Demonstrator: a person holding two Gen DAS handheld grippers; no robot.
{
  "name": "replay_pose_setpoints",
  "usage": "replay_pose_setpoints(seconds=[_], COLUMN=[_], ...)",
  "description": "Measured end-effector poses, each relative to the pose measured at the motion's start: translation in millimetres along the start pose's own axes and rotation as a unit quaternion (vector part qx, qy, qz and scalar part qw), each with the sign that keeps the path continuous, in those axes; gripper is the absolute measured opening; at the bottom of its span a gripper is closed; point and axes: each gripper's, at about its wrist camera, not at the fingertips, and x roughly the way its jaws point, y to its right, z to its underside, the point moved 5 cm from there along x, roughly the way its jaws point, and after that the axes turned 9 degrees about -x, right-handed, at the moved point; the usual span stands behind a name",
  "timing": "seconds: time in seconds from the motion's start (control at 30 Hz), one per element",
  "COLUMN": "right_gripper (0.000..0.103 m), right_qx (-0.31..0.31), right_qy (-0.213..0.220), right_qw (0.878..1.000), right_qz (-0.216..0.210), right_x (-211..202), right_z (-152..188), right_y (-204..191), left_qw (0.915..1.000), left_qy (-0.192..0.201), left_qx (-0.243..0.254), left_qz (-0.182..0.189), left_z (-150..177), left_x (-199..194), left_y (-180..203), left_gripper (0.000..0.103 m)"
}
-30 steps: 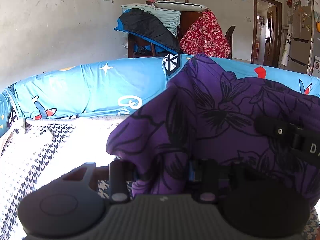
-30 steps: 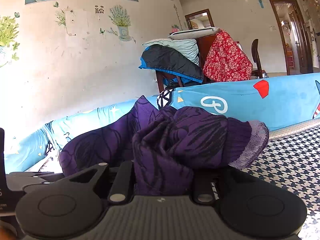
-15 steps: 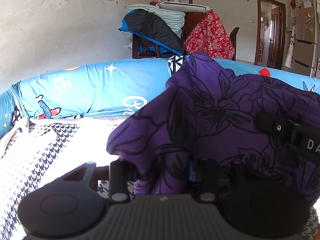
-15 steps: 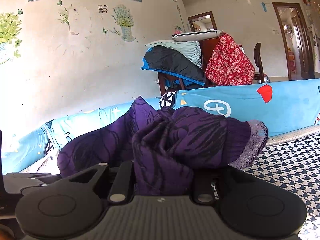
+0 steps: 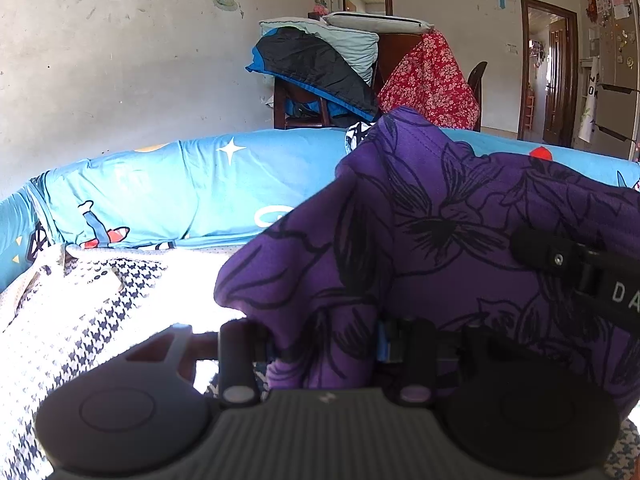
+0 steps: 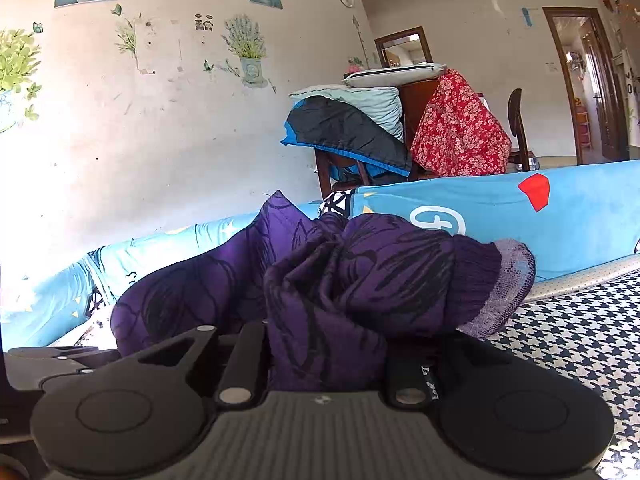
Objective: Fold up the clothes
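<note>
Both grippers are clamped on the same purple garment (image 5: 460, 240), a purple fabric with a black flower print. The left gripper (image 5: 320, 344) has a fold of it pinched between its fingers, and the rest of the fabric balloons up and off to the right, where part of the other tool pokes in. The right gripper (image 6: 326, 352) has a thick scrunched wad of the garment (image 6: 360, 280) jammed between its fingers, with a lighter lacy hem (image 6: 508, 288) sticking out on the right. The garment sits bunched low over a houndstooth cover (image 6: 580, 328), which is blown out white by sunlight on the left side. Behind that is a blue cartoon-print cushion (image 5: 180, 188), then a chair (image 6: 360, 136) piled with bedding and a red floral cloth (image 6: 460, 128).
</note>
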Motion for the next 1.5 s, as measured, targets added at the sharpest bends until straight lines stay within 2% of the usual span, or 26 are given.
replay_pose_setpoints(seconds=[0.4, 0.63, 1.07, 1.5], right_gripper=[0.021, 0.021, 0.021, 0.021], right_qx=[-0.006, 0.007, 0.003, 0.038], right_qy=[0.0, -0.003, -0.013, -0.033], right_qw=[1.0, 1.0, 1.0, 0.997], right_qz=[0.003, 0.018, 0.025, 0.061], right_x=[15.9, 28.0, 49.1, 62.7], right_z=[-4.2, -4.4, -3.3, 8.4], right_y=[-1.5, 4.2, 1.3, 15.1], left_qw=[0.9999, 0.9999, 0.9999, 0.9997], left_qy=[-0.003, 0.008, -0.007, -0.014], left_qx=[-0.015, 0.0, -0.005, 0.019], left_qz=[-0.006, -0.008, -0.009, -0.003], left_z=[-6.8, -14.5, -17.0, -18.0], left_x=[16.4, 31.9, 57.8, 87.7], left_y=[-14.3, -11.8, -26.8, -10.6], left_gripper=[0.039, 0.039, 0.039, 0.039])
